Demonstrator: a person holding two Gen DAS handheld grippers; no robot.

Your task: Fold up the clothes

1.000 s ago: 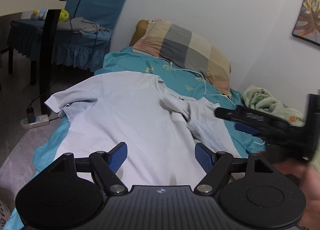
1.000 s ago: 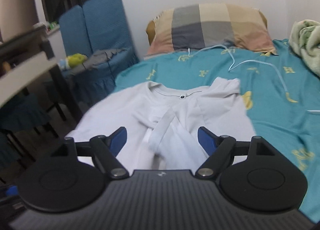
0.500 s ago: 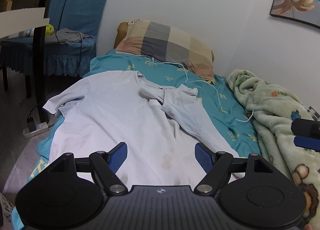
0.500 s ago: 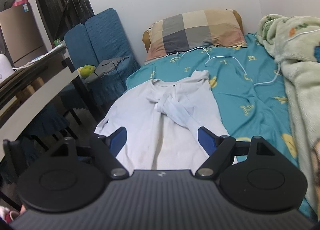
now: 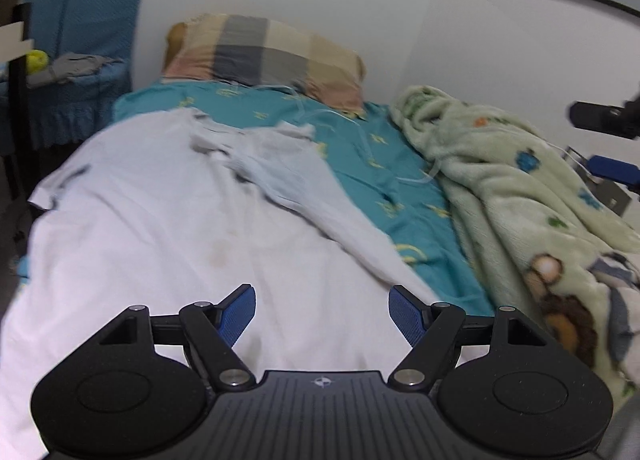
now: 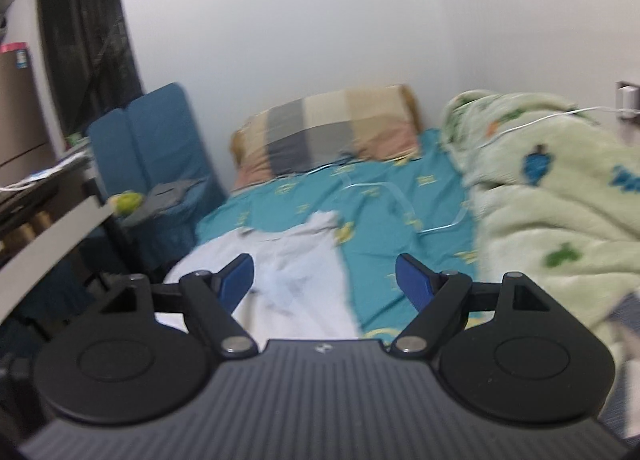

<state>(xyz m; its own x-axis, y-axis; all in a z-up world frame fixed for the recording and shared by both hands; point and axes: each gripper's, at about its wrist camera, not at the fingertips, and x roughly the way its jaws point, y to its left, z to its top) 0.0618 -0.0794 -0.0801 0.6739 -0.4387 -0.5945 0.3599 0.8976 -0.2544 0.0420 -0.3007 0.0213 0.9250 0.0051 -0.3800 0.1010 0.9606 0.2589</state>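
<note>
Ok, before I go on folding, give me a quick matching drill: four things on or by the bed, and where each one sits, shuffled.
Things:
1. white shirt
2. checked pillow
3. green blanket
4. blue chair

Places:
A. head of the bed, by the wall
B. beside the bed, left in both views
C. spread on the teal sheet
D. heaped along the bed's right side

Pairs: 1-C, 2-A, 3-D, 4-B

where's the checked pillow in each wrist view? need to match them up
Left wrist: checked pillow upper centre-left, at the head of the bed against the wall.
Right wrist: checked pillow at centre, above the gripper's fingers, same wall.
Shared landmark: the white shirt spread on the teal sheet, below the pillow in both.
</note>
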